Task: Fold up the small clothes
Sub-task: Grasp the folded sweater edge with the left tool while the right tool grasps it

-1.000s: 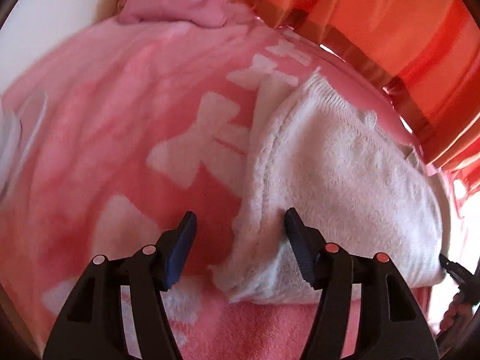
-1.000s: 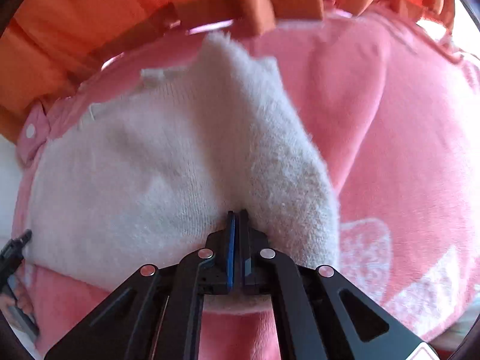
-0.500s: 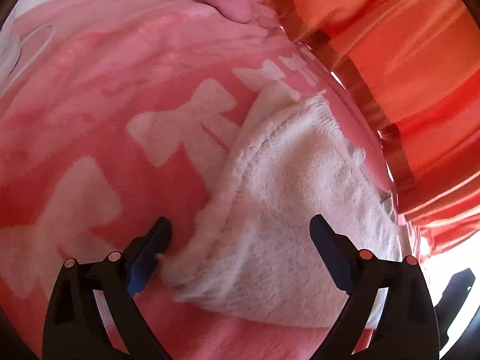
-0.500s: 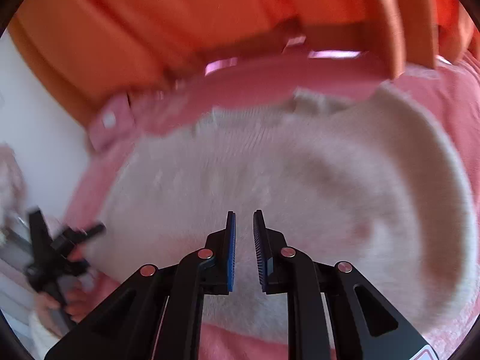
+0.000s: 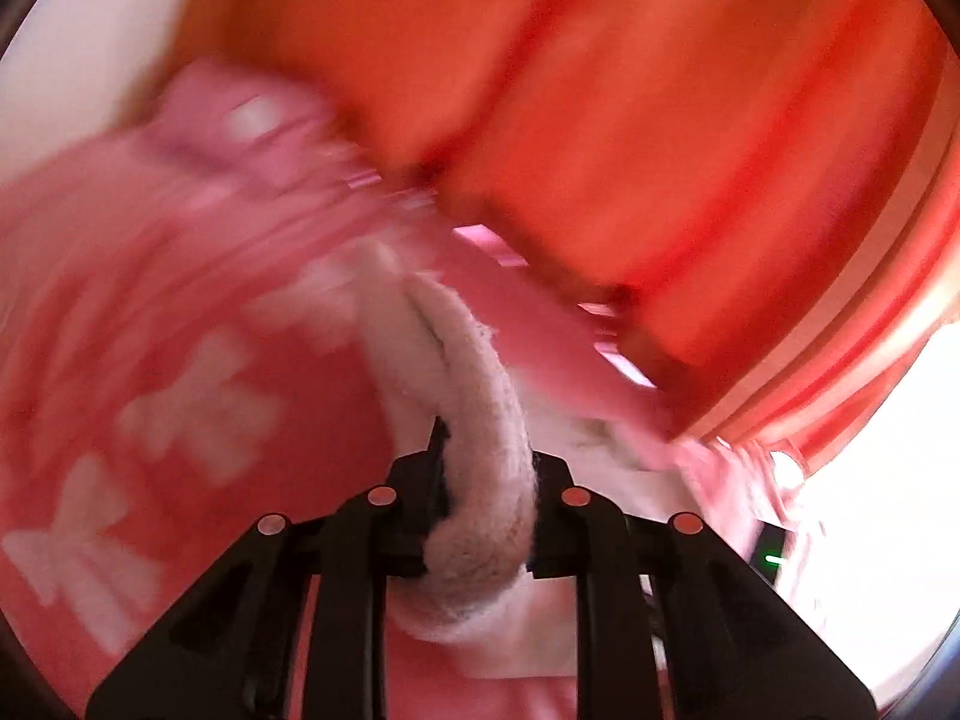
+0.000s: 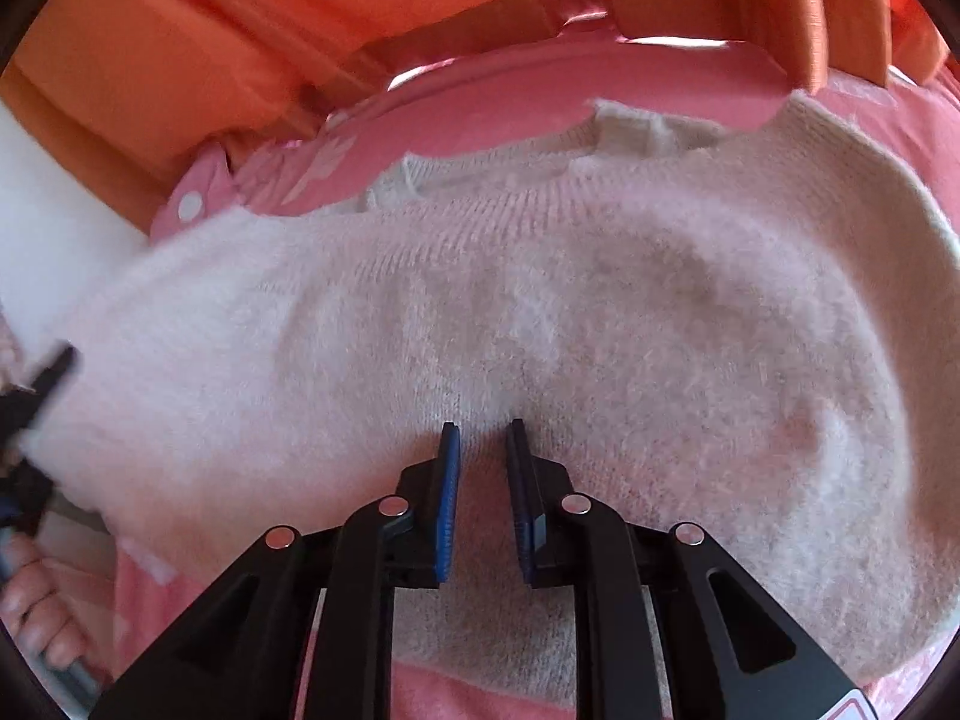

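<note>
The left gripper [image 5: 483, 498] is closing on a bunched edge of the white fuzzy sweater [image 6: 540, 324], lifting it off the pink bow-print blanket [image 5: 180, 360]. The right gripper [image 6: 483, 450] hovers over the sweater's near edge – jaws narrowly parted, gripping nothing.

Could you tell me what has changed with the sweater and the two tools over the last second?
The left tool, wide open before, is closing on a bunched fold of the white sweater and lifting it. The right tool, earlier pinching the sweater, has let go and now stands slightly open. The pink blanket stayed put.
</note>
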A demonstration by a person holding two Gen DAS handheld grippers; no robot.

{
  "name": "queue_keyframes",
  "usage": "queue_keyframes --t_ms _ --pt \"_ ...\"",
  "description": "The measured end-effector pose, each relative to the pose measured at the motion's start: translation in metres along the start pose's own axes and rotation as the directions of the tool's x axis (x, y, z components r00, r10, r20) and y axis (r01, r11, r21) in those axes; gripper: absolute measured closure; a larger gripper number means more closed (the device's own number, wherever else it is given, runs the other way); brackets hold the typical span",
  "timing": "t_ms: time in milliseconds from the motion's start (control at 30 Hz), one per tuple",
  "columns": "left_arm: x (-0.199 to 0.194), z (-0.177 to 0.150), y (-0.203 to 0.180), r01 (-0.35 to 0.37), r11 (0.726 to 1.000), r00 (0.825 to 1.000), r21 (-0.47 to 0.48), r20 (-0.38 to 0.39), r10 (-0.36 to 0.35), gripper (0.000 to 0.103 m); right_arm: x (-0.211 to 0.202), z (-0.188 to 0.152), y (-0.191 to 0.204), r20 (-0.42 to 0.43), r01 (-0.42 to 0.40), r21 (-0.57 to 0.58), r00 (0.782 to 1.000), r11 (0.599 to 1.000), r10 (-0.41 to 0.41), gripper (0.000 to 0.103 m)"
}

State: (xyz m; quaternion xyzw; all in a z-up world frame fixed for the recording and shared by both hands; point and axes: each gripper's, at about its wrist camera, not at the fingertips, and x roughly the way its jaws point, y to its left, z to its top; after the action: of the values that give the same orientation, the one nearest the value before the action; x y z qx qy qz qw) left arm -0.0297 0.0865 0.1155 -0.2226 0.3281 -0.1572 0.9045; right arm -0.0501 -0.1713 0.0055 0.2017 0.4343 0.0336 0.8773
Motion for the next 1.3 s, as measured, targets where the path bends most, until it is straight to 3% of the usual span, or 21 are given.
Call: queue_keyframes --t_ms 100,200,300,400,500,567,667,700,867,967,1033,1067,1100,1133,1167,1233,1267,1300 --pt "0.006 -0.008 -0.066 0.095 0.987 0.996 0.132 -0.014 -0.094 0.085 -0.036 0.007 -0.02 0.134 -0.011 0.059 0.991 0.998 0.003 0.084" --pt "0.042 -0.034 -0.129 0.186 0.951 0.981 0.247 -0.108 -0.163 0.085 -0.076 0.011 -0.06 0.26 0.013 0.163 0.964 0.987 -0.056 0.082" --pt "0.096 -0.069 -0.152 0.215 0.936 0.961 0.28 -0.233 -0.151 0.085 -0.094 0.009 -0.101 0.29 0.013 0.267 0.952 0.963 -0.094 0.076" --pt "0.155 -0.12 -0.149 0.207 0.94 0.919 0.271 -0.384 -0.091 0.081 -0.099 0.007 -0.131 0.283 -0.057 0.347 0.958 0.936 -0.046 0.073" --pt "0.129 -0.124 -0.152 0.204 0.907 0.952 0.369 -0.29 -0.097 0.068 -0.099 0.007 -0.135 0.264 -0.098 0.351 0.965 0.931 0.002 0.06" --pt "0.103 -0.115 -0.153 0.195 0.878 0.964 0.438 -0.248 -0.09 0.034 -0.101 0.008 -0.13 0.272 -0.107 0.325 0.962 0.94 0.016 0.044" --pt "0.07 -0.102 -0.14 0.146 0.85 0.981 0.507 -0.185 -0.058 0.015 -0.098 0.013 -0.115 0.27 -0.134 0.28 0.961 0.951 0.057 0.034" --pt "0.063 -0.102 -0.13 0.118 0.841 0.984 0.528 -0.175 -0.028 0.014 -0.097 0.014 -0.112 0.261 -0.146 0.266 0.962 0.953 0.075 0.034" --pt "0.082 -0.128 -0.085 0.05 0.797 0.969 0.602 -0.223 0.108 0.014 -0.072 0.02 -0.076 0.169 -0.159 0.179 0.977 0.971 0.129 0.027" --pt "0.091 -0.142 -0.069 0.021 0.787 0.957 0.617 -0.239 0.162 0.014 -0.054 0.02 -0.059 0.095 -0.111 0.129 0.99 0.985 0.1 0.023" --pt "0.096 -0.142 -0.063 0.036 0.798 0.952 0.601 -0.264 0.156 0.021 -0.042 0.021 -0.052 0.063 -0.065 0.108 0.996 0.992 0.059 0.025" --pt "0.097 -0.141 -0.059 0.031 0.805 0.95 0.592 -0.267 0.16 0.036 -0.036 0.021 -0.049 0.062 -0.025 0.097 0.998 0.995 0.019 0.046" --pt "0.098 -0.14 -0.056 0.037 0.813 0.947 0.581 -0.279 0.157 0.044 -0.036 0.021 -0.048 0.075 -0.015 0.087 0.997 0.996 0.009 0.084" --pt "0.1 -0.136 -0.05 0.045 0.838 0.944 0.545 -0.297 0.143 0.055 -0.047 0.022 -0.049 0.128 -0.041 0.087 0.991 0.995 0.03 0.083" --pt "0.098 -0.131 -0.046 0.056 0.863 0.945 0.502 -0.305 0.116 0.062 -0.065 0.022 -0.052 0.215 -0.116 0.098 0.972 0.988 0.092 0.085" --pt "0.091 -0.126 -0.044 0.08 0.884 0.949 0.461 -0.307 0.074 0.069 -0.101 0.021 -0.059 0.334 -0.247 0.082 0.919 0.965 0.207 0.087" --pt "0.088 -0.126 -0.044 0.094 0.884 0.95 0.458 -0.307 0.058 0.072 -0.115 0.017 -0.063 0.375 -0.276 0.072 0.898 0.959 0.23 0.087" --pt "0.087 -0.126 -0.046 0.106 0.881 0.949 0.461 -0.312 0.049 0.074 -0.124 0.011 -0.071 0.387 -0.237 0.08 0.903 0.968 0.188 0.087"
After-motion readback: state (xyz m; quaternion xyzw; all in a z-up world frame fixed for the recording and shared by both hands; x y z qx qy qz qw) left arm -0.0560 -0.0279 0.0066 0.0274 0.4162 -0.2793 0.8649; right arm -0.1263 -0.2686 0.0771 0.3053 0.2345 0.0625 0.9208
